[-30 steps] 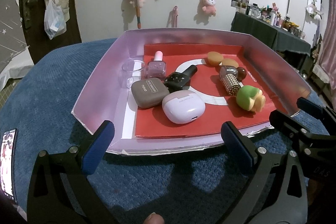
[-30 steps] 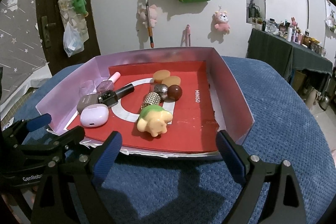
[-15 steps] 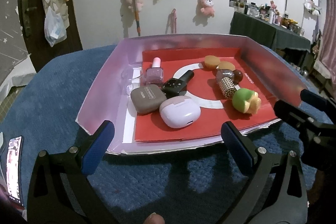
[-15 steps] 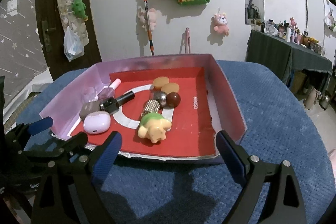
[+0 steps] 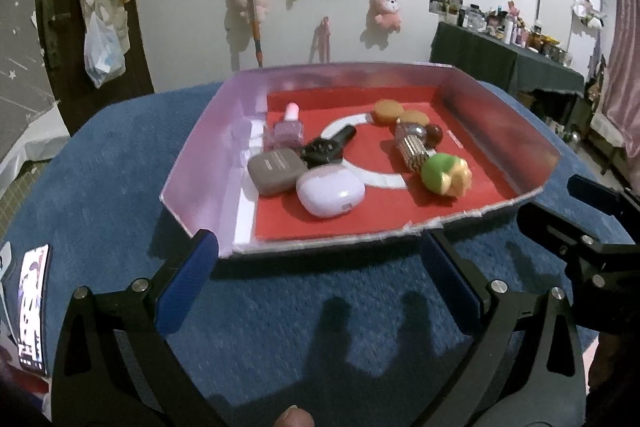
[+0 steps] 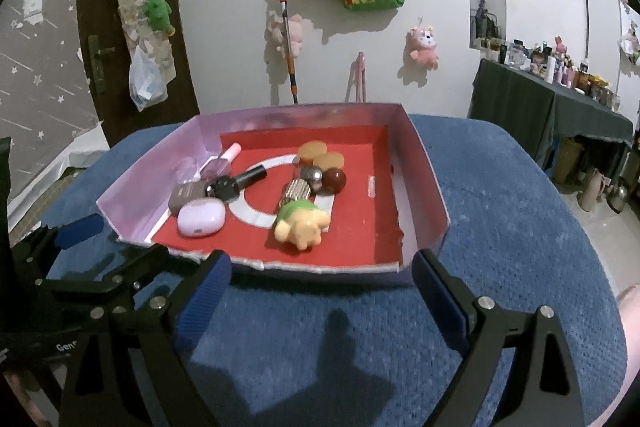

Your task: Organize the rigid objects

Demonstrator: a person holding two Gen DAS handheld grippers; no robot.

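Both grippers, left gripper (image 5: 318, 269) and right gripper (image 6: 320, 281), hover before the tray (image 5: 200, 163), jaws spread, empty. Inside lies the lilac earbud case (image 5: 331, 190): probably light, stiff and slick, best pinched across its flat sides.

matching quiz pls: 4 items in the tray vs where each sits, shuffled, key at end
Items:
1. lilac oval earbud case
2. pink-capped nail polish bottle
3. green-and-yellow rubber toy
4. two tan round discs

Places:
A. far end of the red liner
B. beside the tray's left wall, far half
C. near edge, left side, against the taupe case
D. near edge, middle, beside the studded metal cylinder

Pairs: 1-C, 2-B, 3-D, 4-A
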